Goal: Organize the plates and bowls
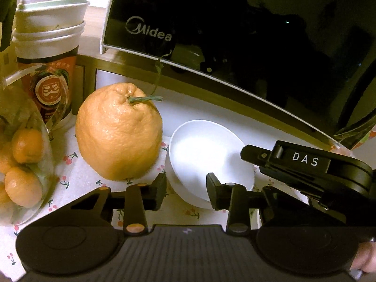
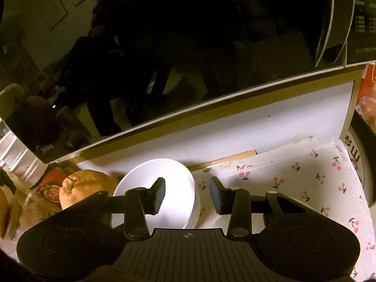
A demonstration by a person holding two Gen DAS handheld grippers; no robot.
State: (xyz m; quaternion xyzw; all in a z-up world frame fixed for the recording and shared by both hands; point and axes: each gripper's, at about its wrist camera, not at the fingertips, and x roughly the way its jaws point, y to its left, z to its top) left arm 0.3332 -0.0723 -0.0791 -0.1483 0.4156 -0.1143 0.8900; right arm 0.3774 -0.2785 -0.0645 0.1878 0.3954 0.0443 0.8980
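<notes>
While both tools straddle opposite rims, the white plates (image 1: 206, 155) could tip.
Left tool (image 1: 186, 191) and right tool (image 2: 187, 193), part-open, grip nothing firmly; uneven squeeze could slide the table-top stack into the big orange (image 1: 118, 131).

The near rim of the white bowl (image 1: 206, 150) is hidden behind the left tongs (image 1: 186, 191). The right tongs (image 1: 282, 162) cover its right edge. Whether either pair of pads presses the rim cannot be told. The bag of small oranges (image 1: 22, 164) is cut off at the frame's left edge.
</notes>
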